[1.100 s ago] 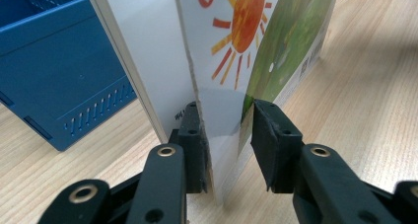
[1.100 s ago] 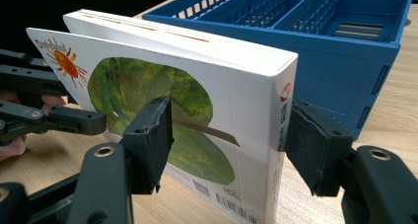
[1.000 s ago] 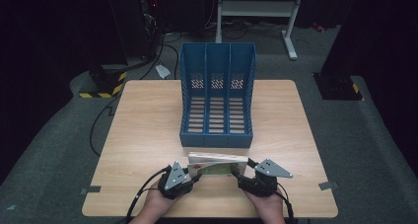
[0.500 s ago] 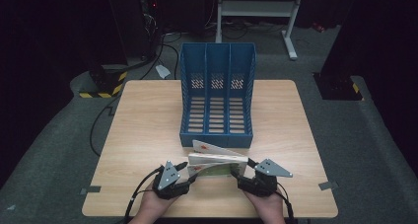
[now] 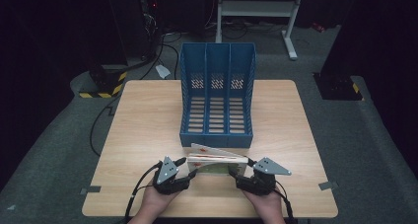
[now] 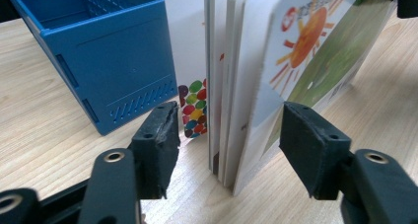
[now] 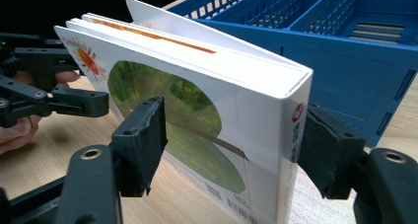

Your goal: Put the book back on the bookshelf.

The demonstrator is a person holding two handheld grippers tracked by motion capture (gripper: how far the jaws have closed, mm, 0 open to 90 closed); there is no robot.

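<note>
both hands low at the near edge of the table (image 5: 148,135), palms under their tools, and between them stands the book (image 5: 217,161), up on its lower edge just in front of the blue file rack (image 5: 217,98), close to the rack's front wall but apart from it. the left gripper (image 5: 183,170) sits at the book's left end, angled in toward it, grey plate on top tilted, cable looping away from the rack toward the table's near edge. from the left gripper view the book's page ends (image 6: 231,86) stand between the two black jaws with daylight on both sides, so that tool is spread wide and not pinching anything; the pages fan a little, one loose leaf leaning off toward the rack (image 6: 98,51). over to the right gripper (image 5: 241,177), at the book's spine end, hand level and pointing across toward the other hand. in the right gripper view the spine (image 7: 291,135) sits between the jaws, the near jaw up against the green cover (image 7: 187,120), the far jaw at the back face by the rack (image 7: 345,46); it looks clamped on the book, with the left gripper (image 7: 93,103) across at the far end.
</note>
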